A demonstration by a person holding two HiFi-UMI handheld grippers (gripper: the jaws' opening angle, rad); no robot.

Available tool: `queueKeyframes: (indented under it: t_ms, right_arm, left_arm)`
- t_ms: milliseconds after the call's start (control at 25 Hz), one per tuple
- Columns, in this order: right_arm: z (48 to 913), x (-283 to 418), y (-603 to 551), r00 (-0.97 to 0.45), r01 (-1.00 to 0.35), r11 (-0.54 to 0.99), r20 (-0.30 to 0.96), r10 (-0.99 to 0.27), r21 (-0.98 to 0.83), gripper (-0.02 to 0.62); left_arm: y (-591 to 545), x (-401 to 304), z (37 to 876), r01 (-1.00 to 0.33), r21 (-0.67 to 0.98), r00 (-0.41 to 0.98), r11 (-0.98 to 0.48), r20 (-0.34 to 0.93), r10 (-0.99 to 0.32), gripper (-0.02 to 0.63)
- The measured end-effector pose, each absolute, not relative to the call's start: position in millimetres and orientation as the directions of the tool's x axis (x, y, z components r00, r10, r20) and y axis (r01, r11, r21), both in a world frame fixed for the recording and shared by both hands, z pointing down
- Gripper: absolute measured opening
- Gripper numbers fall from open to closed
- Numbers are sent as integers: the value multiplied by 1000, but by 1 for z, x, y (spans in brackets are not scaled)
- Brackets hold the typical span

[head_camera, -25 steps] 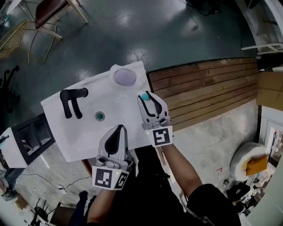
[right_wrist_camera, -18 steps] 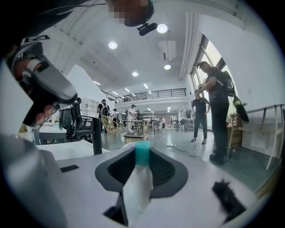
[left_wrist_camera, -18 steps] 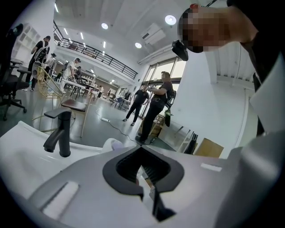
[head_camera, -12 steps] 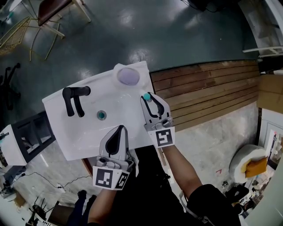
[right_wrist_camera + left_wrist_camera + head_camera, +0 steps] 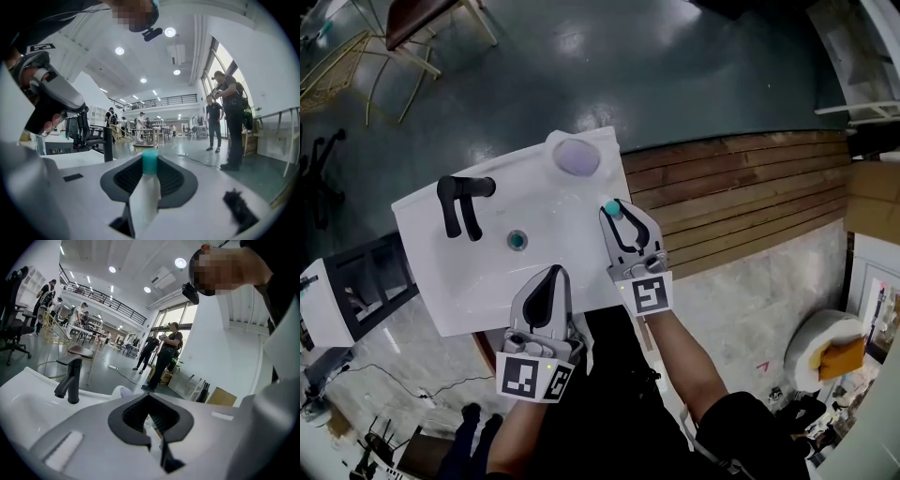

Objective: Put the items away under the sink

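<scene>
The right gripper (image 5: 617, 210) has just closed its fingers on the tube (image 5: 146, 190) at the sink's (image 5: 487, 281) right edge; the left gripper (image 5: 551, 274), fingers together and empty, hovers at its near edge. Grip firmly and lower the tube below the sink

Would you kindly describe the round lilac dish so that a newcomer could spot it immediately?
Find the white rectangular sink top. At its far right corner, away from the black faucet, sits the round lilac dish with a pale rim. It is the only lilac thing there; the small round drain is teal.
</scene>
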State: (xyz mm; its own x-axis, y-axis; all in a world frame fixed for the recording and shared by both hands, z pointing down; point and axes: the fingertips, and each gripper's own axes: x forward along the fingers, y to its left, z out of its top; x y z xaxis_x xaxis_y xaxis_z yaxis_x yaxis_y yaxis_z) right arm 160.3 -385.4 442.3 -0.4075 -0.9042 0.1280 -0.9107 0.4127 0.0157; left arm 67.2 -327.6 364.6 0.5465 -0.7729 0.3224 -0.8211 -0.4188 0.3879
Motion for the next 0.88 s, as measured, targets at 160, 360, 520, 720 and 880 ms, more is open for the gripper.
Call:
queueKeyframes:
  t_ms: [160,360,520,720,880]
  right_arm:
    - [435,157,-379,-410,-910,415,118,-904,18,104]
    - [424,151,-366,-411,-909,416,108,-905,31,104]
    - [412,143,-351,-408,-911,412,96,-908,24,104]
    - [397,130,-327,-406,-913,409,89,-909,13,104]
    - [386,121,-307,-404,-915,404,88,-911,-16,104]
  left_arm:
    - [-320,63,360,-821,390,544,-417,315,-777,6]
    - [-309,52,352,-822,389,538,-415,296,-789,6]
    - [-294,39,344,-824,387,533,-413,285,-797,6]
    - [-272,20,335,-829,381,524,-410,271,-808,6]
    - [-256,5,326,-836,373,508,-402,253,-823,6]
